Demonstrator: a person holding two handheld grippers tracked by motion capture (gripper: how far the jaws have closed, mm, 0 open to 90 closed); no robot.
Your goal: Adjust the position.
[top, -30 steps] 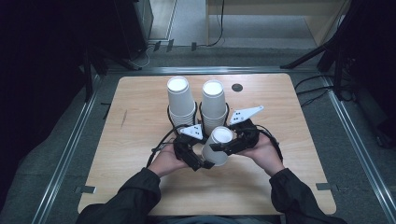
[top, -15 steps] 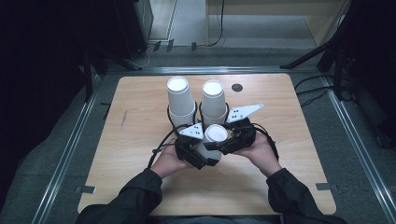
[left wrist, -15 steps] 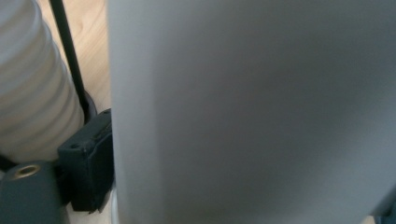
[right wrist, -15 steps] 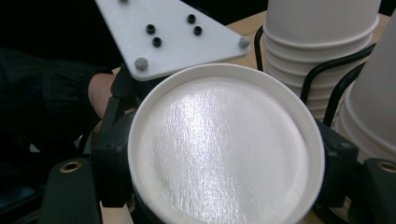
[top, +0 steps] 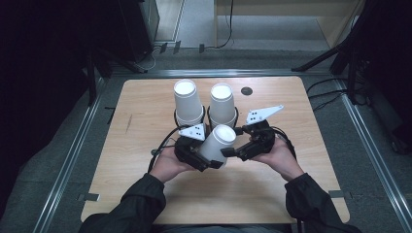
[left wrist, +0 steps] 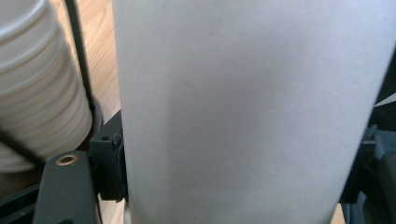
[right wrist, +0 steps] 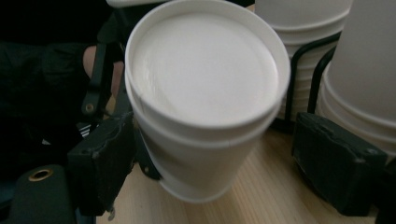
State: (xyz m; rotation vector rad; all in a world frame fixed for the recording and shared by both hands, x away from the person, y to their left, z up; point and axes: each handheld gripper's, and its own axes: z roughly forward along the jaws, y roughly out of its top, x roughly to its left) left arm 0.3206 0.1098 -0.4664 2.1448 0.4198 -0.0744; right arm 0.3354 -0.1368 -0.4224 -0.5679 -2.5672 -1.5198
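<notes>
Tilted white paper cup stack (top: 217, 143) pinched in left gripper (top: 197, 156) jaws, closing; right gripper (top: 236, 151) jaws just spread, flanking upturned base.

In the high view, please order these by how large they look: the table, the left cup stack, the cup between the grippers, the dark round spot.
1. table
2. left cup stack
3. cup between the grippers, tilted, so its rank against the stack is unsure
4. dark round spot

dark sleeves (top: 131, 206), black left gripper (top: 203, 156) and right gripper (top: 243, 148), grey dotted plates, trailing black cables.
</notes>
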